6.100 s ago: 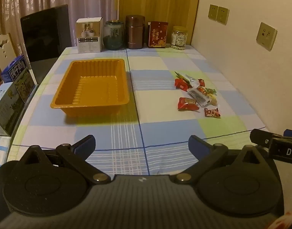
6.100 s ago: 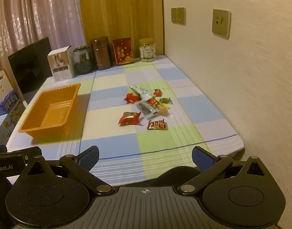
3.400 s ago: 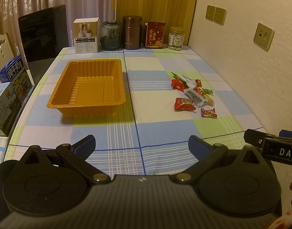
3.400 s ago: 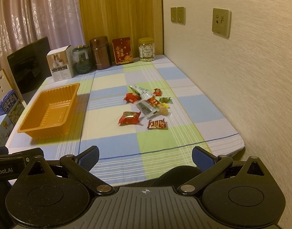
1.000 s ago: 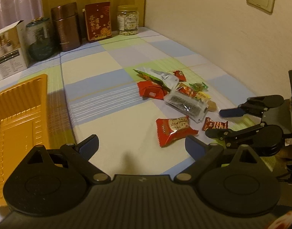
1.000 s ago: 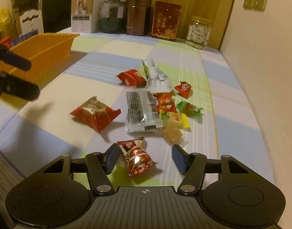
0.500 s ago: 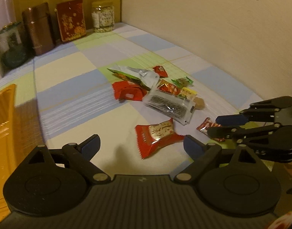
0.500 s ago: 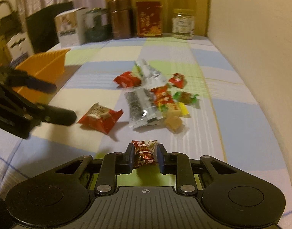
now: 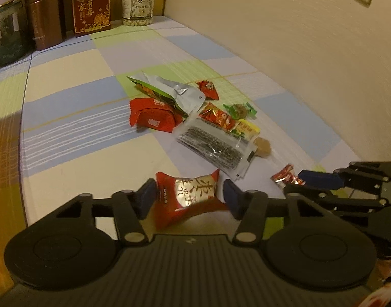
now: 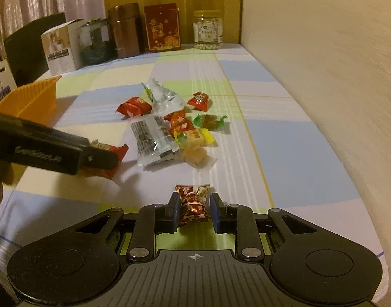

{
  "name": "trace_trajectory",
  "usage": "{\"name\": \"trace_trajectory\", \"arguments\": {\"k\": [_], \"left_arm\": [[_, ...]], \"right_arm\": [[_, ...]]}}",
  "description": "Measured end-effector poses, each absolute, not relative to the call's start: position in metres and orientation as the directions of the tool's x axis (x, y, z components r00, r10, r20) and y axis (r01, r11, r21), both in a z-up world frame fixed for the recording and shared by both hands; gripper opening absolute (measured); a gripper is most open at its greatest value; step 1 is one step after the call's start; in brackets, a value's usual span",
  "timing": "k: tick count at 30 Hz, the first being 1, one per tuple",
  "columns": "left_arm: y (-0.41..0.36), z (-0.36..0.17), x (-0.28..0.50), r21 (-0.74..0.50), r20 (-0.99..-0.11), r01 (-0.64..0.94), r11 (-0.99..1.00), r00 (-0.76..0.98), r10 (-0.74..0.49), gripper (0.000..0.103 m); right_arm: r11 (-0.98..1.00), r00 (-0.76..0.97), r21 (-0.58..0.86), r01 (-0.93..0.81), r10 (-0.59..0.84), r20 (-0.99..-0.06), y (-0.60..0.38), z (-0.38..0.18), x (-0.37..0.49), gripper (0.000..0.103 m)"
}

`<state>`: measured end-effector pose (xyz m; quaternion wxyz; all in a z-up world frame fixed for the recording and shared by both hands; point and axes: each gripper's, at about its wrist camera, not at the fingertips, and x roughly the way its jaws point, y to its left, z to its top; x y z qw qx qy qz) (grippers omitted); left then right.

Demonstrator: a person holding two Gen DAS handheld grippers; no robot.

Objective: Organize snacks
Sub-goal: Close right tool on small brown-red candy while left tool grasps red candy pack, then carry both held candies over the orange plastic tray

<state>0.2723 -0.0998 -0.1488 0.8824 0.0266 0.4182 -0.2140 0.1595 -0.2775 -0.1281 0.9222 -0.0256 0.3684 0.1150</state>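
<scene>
A counter (image 10: 285, 138) covered in a checked cloth stands against a cream wall, with a row of tins and jars at its far end. An orange tray (image 10: 34, 97) stands at the left of the right wrist view, well apart from the snack pile (image 10: 170, 128); only its corner is shown, so its contents cannot be told. The sorting is judged barely begun: nothing is seen delivered yet. Nearest the cameras, beside the pile, two pieces are being taken. The left tool (image 9: 187, 195) is closing around a red pillow pack (image 9: 190, 192), its pads not yet clearly pressing. The right tool (image 10: 194, 208) is clamped on a small red candy (image 10: 194, 202). In the pile, eight pieces can be counted: one red pack, one silver pouch, one clear seaweed pack, two red candies, and one each of green, yellow and tan.
</scene>
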Motion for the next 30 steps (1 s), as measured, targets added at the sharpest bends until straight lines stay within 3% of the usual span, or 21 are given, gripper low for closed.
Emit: {"name": "trace_trajectory", "arguments": {"k": [19, 30], "left_arm": [[-0.091, -0.133, 0.263, -0.112, -0.743, 0.402, 0.909, 0.573, -0.345, 0.039], [-0.049, -0.073, 0.229, -0.144, -0.685, 0.315, 0.938, 0.652, -0.325, 0.039]], "right_arm": [[0.971, 0.695, 0.002, -0.24, 0.173, -0.698, -0.265, -0.125, 0.162, 0.023], [0.968, 0.751, 0.069, -0.24, 0.23, -0.619, -0.245, -0.051, 0.147, 0.023]]}}
